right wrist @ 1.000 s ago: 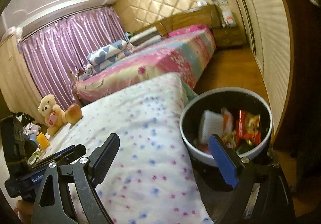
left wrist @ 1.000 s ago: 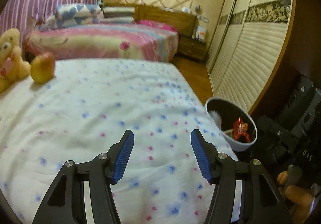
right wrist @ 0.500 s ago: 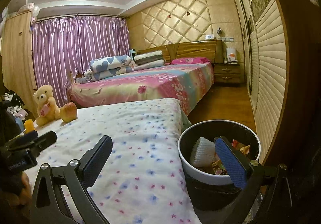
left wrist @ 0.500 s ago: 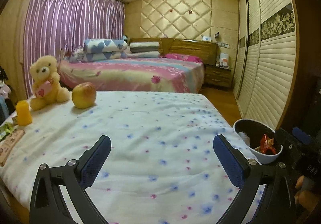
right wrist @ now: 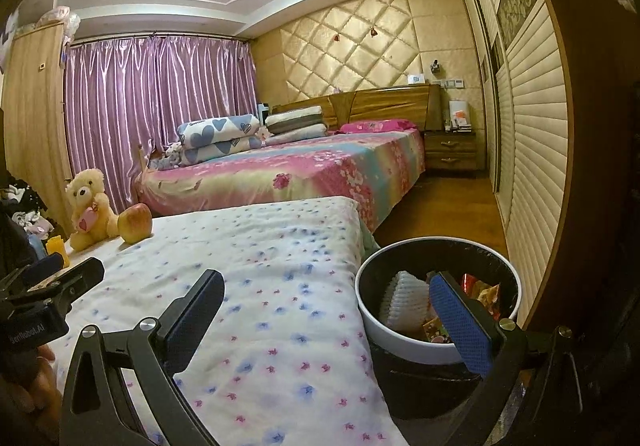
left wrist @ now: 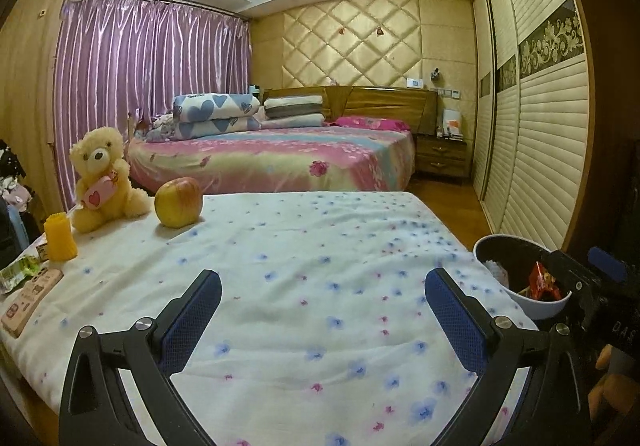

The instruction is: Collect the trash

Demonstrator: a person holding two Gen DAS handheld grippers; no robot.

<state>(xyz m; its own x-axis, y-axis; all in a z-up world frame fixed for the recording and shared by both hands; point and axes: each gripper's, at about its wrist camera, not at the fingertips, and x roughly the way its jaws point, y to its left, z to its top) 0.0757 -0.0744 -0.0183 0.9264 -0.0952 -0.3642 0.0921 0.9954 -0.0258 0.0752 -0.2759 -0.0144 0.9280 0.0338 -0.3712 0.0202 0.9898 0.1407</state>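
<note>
Both grippers empty beside the bin

My left fingers [left wrist: 322,318] and right fingers [right wrist: 328,318] had just spread wide, holding nothing; trash [right wrist: 406,300] lay inside the bin [right wrist: 400,334] beside the bed [right wrist: 280,286], views now leveled.

Flowered sheet [left wrist: 320,286] lies bare ahead; apple [left wrist: 178,202], teddy [left wrist: 102,178] crowd its far-left corner.

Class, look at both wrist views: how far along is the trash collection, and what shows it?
Done: wrappers and white foam already lie in the bin. In hand: nothing; the left gripper and right gripper are both open and empty. Possibly left: a green packet at the table's left edge, beside the orange cup, if it counts as trash.
</note>
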